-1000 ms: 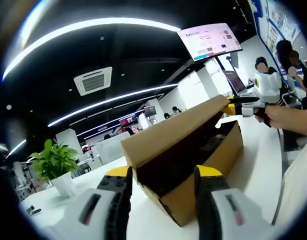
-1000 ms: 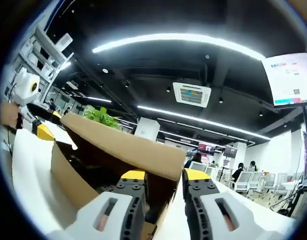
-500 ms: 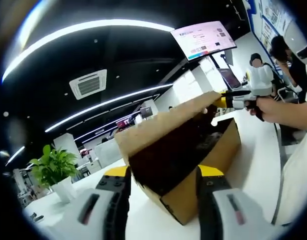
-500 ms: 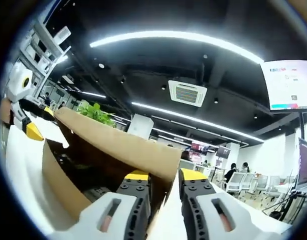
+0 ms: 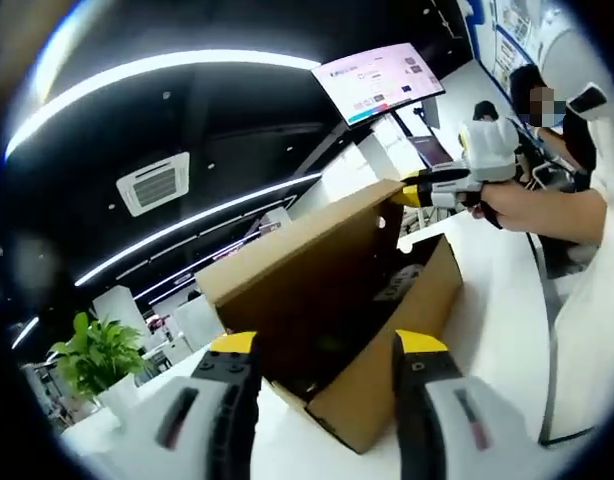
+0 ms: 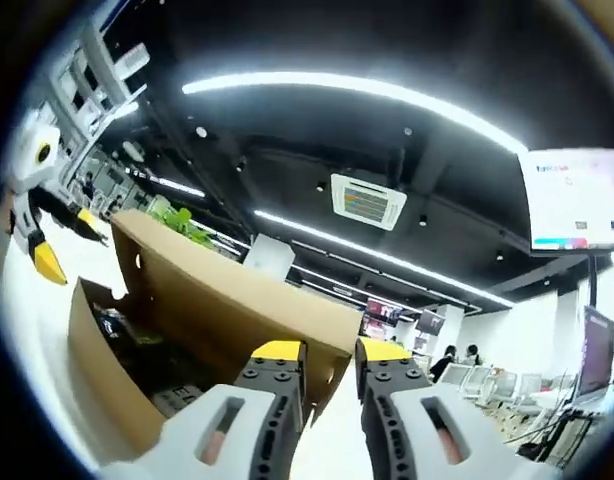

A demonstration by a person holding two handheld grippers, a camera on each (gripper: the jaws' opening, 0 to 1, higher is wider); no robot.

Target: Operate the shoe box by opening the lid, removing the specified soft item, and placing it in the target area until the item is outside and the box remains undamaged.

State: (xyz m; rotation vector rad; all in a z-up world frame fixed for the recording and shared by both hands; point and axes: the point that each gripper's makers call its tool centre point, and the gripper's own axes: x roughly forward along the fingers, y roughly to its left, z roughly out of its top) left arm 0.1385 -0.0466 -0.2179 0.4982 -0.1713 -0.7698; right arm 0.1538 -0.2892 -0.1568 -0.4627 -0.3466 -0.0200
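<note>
Cardboard shoe box [image 5: 387,350] sits on the white bench [image 5: 507,330], lid [image 5: 297,255] tilted up on its hinge side, mouth partly open. Right hand-held gripper [image 5: 412,192] shows in the left gripper view pinching the lid's far corner, yellow tips closed on the cardboard edge. In the right gripper view its own jaws sit nearly together at the lid's [image 6: 237,290] front edge, so it reads as clamped on the lid. Left hand-held gripper [image 5: 322,350] has its jaws spread wide, straddling the near end of the box, holding nothing; it also shows as a yellow tip [image 6: 47,262] far left in the right gripper view.

Risks: lifting the lid by one corner could crease or tear the flap or hinge, and the light box could tip or slide on the bench since nothing pins it down. Pinch could also slip off the thin edge.

Soft item: dark contents [image 6: 137,335] lie inside the box, under the raised lid, just ahead of the left jaws and below the right ones. Too dark to tell what is what, possibly fabric or shoes.
</note>
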